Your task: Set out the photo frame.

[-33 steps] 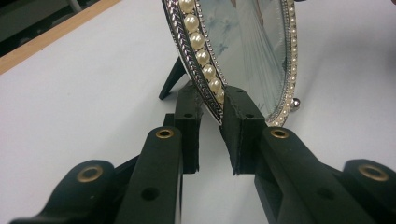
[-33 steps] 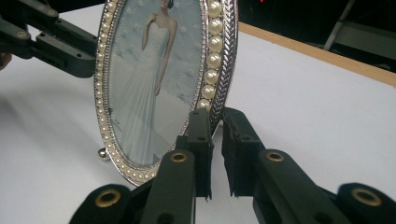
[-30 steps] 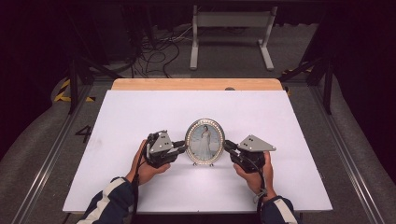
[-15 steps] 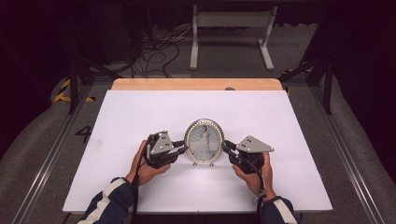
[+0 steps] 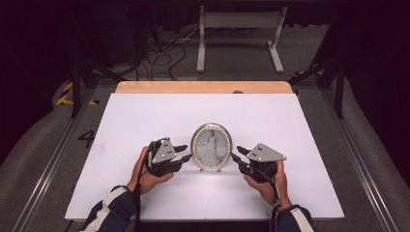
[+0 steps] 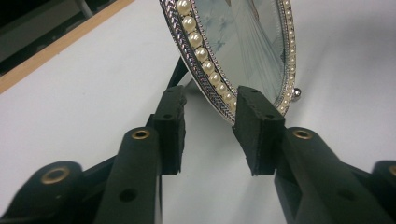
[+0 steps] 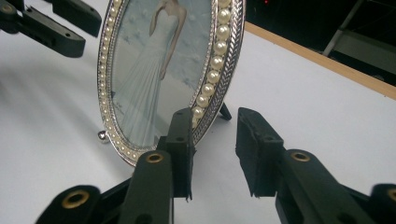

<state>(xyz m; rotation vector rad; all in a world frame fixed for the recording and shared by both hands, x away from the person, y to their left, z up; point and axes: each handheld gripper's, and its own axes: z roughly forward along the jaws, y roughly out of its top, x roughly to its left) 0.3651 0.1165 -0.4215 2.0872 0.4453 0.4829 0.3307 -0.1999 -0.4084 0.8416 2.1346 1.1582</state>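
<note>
High view: left gripper (image 5: 184, 152) at nine o'clock and right gripper (image 5: 235, 156) at three have just been opening, apparently released from the upright oval frame (image 5: 211, 146); placement looks done.

Frame (image 5: 211, 146): shiny silvery metal, glossy pearl beads, glazed front. Gripper pads (image 6: 170, 126): matt black, rough. Table (image 5: 145, 116): matt white; wood edge.

Bright overhead light, dark surroundings, soft shadows, blurry close foregrounds

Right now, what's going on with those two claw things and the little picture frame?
Left gripper and right gripper jaws just opened, flanking the oval frame. Frame stands upright on the table, released. Nothing in the way.
</note>
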